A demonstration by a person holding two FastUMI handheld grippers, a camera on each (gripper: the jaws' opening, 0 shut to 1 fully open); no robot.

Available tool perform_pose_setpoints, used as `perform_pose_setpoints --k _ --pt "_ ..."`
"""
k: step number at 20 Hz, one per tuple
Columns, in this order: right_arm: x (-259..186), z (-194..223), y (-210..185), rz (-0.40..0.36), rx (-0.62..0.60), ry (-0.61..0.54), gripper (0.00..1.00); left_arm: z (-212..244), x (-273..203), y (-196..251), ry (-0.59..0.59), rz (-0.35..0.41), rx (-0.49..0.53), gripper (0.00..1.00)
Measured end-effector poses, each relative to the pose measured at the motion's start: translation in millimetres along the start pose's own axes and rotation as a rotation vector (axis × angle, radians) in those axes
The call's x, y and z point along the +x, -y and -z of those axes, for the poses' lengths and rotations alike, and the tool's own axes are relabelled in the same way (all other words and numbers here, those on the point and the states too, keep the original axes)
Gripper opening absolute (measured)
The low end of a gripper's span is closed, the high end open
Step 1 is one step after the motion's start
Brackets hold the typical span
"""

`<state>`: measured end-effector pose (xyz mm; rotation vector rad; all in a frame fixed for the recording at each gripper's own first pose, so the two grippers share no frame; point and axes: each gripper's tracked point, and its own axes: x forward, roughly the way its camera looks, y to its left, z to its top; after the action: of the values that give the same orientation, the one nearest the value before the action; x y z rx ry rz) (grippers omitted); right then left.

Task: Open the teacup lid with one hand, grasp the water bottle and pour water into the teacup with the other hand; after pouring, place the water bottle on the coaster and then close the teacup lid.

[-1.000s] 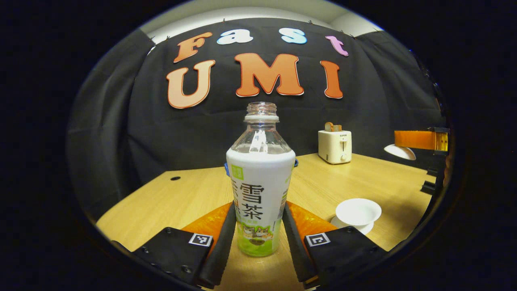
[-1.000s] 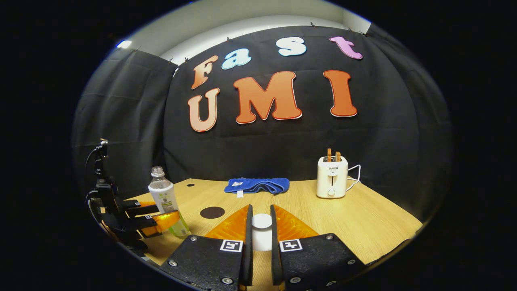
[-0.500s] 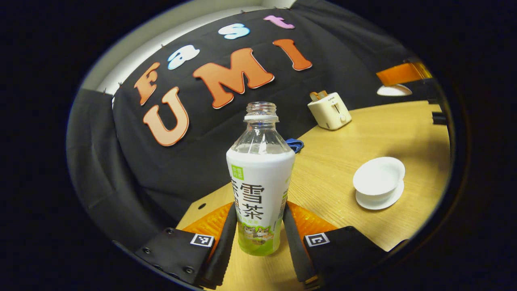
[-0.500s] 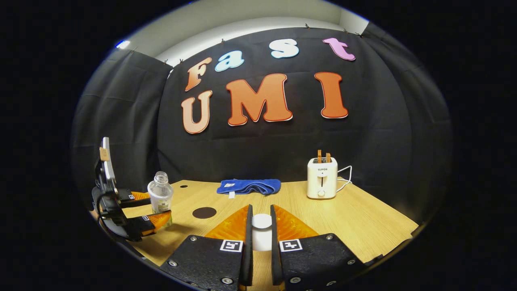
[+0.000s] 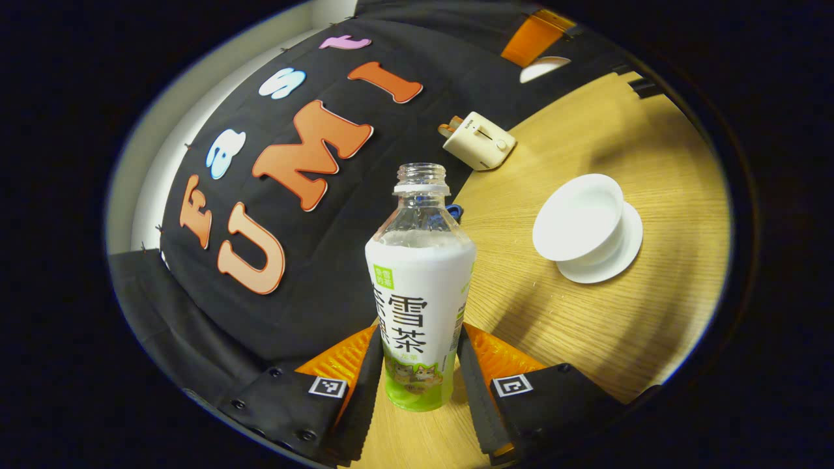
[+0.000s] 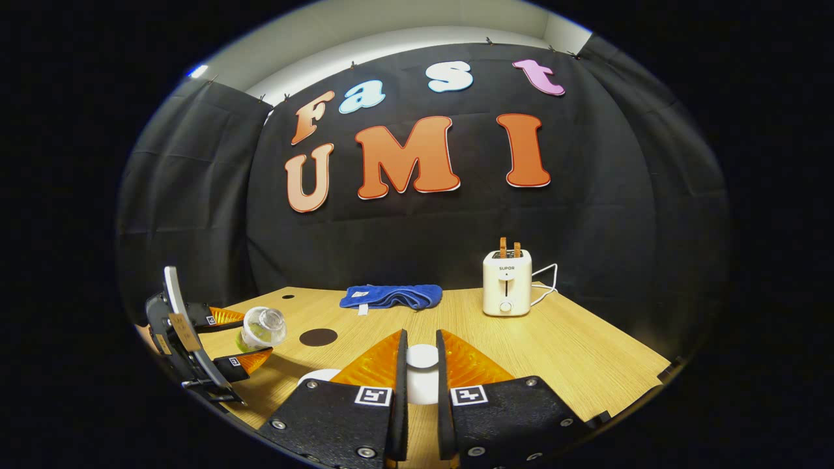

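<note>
My left gripper [image 5: 420,371] is clamped on the uncapped water bottle [image 5: 420,306], tilted toward the open teacup [image 5: 580,218] on its saucer [image 5: 616,257]. My right gripper [image 6: 422,384] pinches the teacup lid [image 6: 422,360], raised above the table [image 6: 573,352]. The coaster [image 6: 318,337] lies left, toaster [image 6: 507,283] far right.

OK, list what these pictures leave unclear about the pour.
- Water stream: in the left gripper view, none can be made out between the clear plastic bottle and the white porcelain teacup; too fine to tell.
- Teacup fill level: white inside, unreadable.
- Teacup in the right gripper view: mostly hidden behind the right hand-held gripper.
- White lid: only its knob shows between the fingers.
- Bottle's base: cut off by the left hand-held gripper.
</note>
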<state>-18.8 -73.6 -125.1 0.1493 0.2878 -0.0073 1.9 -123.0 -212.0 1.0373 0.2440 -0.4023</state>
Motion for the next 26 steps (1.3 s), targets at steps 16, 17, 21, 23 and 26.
perform_pose_setpoints --k 16,17,21,23,26 --pt "-6.0 8.9 20.6 0.011 0.003 -0.007 0.19 -17.4 -9.6 9.0 0.033 0.029 0.433 0.67" --pt "-5.5 10.0 21.5 0.011 0.003 -0.008 0.19 -17.4 -9.3 7.3 0.031 0.029 0.453 0.67" --pt "-6.0 13.0 24.5 0.019 -0.005 -0.014 0.19 -18.4 -5.3 0.3 0.024 0.025 0.533 0.67" --pt "-6.1 15.7 26.6 0.021 -0.005 -0.020 0.19 -18.6 -3.1 -3.4 0.019 0.019 0.576 0.67" --pt "-7.4 17.9 28.0 0.021 -0.005 -0.025 0.19 -18.5 -0.8 -8.0 0.013 0.008 0.632 0.67"
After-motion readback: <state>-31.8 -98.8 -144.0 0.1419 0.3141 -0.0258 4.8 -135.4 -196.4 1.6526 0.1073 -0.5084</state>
